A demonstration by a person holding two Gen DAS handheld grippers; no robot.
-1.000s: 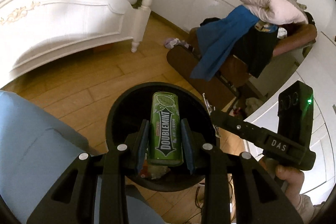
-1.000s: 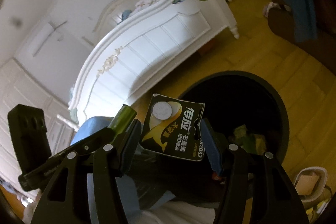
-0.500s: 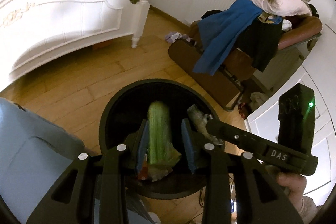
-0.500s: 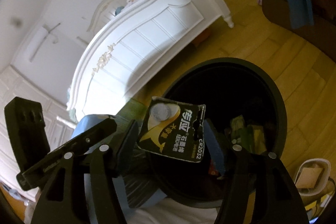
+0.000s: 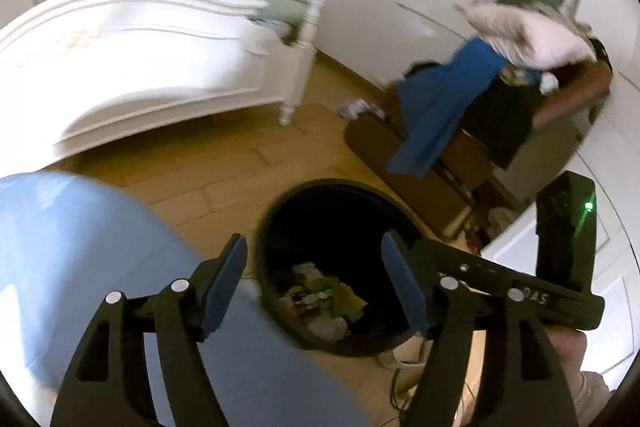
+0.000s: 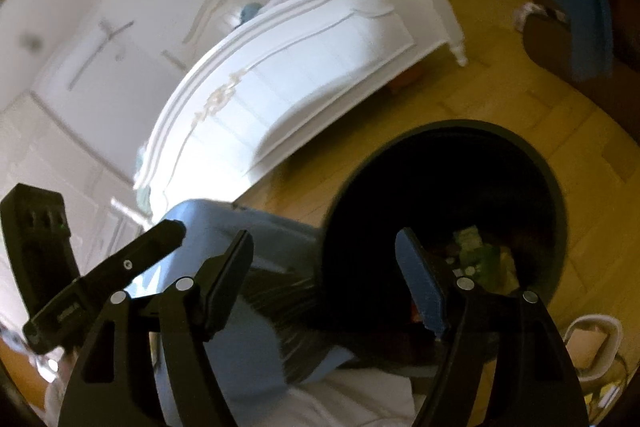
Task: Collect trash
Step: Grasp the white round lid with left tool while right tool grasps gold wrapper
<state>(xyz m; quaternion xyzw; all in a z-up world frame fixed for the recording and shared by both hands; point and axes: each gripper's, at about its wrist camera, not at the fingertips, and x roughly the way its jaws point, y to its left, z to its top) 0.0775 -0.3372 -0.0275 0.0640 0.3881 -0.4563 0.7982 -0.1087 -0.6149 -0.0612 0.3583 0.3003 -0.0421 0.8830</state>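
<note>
A round black trash bin [image 5: 276, 223] [image 6: 560, 195] stands on the wooden floor with mixed litter [image 5: 320, 301] [image 6: 476, 255], green wrappers among it, at its bottom. My left gripper [image 5: 314, 259] hangs above the bin's near rim, jaws opening, nothing between them. My right gripper [image 6: 324, 255] hovers over the bin's left rim, jaws also opening and empty. The right gripper's body [image 5: 516, 291] shows at the right of the left wrist view. The left gripper's body [image 6: 100, 275] shows at the left of the right wrist view.
A light blue surface [image 5: 72, 251] [image 6: 224, 223] lies right beside the bin. A white bed [image 5: 140, 67] [image 6: 300, 75] stands beyond on the floor. A brown chair piled with blue and dark clothes [image 5: 452, 107] is to the right. A small white container [image 6: 592, 343] sits near the bin.
The green gum pack has dropped from the left jaws and the battery card from the right jaws into the bin. Both grippers opened wide and drew up and back from the bin.
</note>
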